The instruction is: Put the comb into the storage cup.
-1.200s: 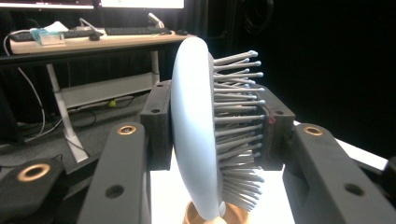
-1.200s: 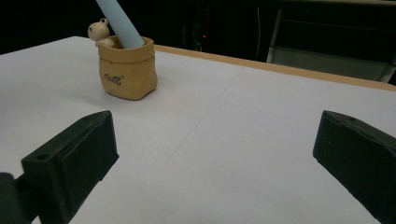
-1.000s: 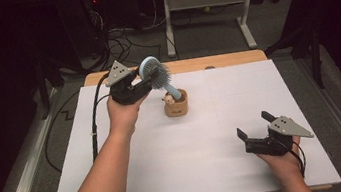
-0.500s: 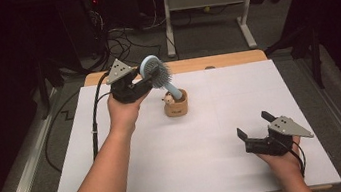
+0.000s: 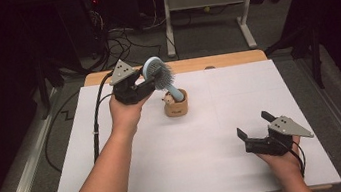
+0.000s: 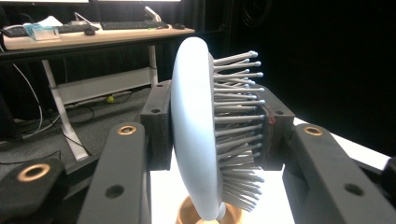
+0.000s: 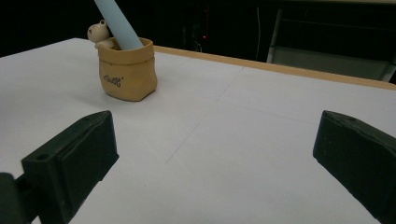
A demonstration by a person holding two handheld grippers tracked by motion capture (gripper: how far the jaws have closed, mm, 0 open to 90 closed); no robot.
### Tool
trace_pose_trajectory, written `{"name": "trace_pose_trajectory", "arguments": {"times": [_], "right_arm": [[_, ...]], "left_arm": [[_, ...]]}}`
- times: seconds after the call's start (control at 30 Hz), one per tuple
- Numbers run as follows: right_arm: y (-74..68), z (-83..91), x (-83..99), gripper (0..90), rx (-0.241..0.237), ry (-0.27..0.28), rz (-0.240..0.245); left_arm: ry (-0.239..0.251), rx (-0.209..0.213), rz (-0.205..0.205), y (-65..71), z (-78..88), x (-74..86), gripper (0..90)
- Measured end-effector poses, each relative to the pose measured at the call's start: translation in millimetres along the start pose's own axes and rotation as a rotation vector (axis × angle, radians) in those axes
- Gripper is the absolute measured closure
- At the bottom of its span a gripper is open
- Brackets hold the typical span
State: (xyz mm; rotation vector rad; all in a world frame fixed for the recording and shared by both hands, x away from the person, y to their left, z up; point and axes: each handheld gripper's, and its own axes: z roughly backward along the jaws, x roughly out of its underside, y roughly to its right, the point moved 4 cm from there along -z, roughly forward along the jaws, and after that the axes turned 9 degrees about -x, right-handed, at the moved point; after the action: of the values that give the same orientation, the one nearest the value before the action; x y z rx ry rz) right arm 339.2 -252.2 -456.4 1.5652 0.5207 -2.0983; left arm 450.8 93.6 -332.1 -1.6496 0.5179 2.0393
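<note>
Nothing has moved since the earlier frame. My left gripper (image 5: 149, 81) clamps the brush (image 5: 157, 72) head, its handle standing in the tan pot (image 5: 176, 104). Letting go is left. My right gripper (image 5: 257, 132) rests wide, empty, on the table (image 5: 238, 91).

Pale-blue hairbrush (image 5: 157, 72) w/ grey bristles, head up and tilted, handle standing in small tan pot (image 5: 176, 106) near tabletop's far edge.

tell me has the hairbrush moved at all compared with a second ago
No. In the high view the hairbrush sits in the same spot against the tan holder, its handle in the holder and its head clamped in the left tool.
</note>
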Motion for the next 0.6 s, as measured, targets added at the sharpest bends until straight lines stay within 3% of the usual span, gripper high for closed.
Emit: {"name": "trace_pose_trajectory", "arguments": {"times": [0.6], "right_arm": [[0.6,0.9,-0.4,0.1,0.001,0.006,-0.003]], "left_arm": [[-0.031,-0.005,0.001,-1.5,-14.5,11.1,57.0]]}}
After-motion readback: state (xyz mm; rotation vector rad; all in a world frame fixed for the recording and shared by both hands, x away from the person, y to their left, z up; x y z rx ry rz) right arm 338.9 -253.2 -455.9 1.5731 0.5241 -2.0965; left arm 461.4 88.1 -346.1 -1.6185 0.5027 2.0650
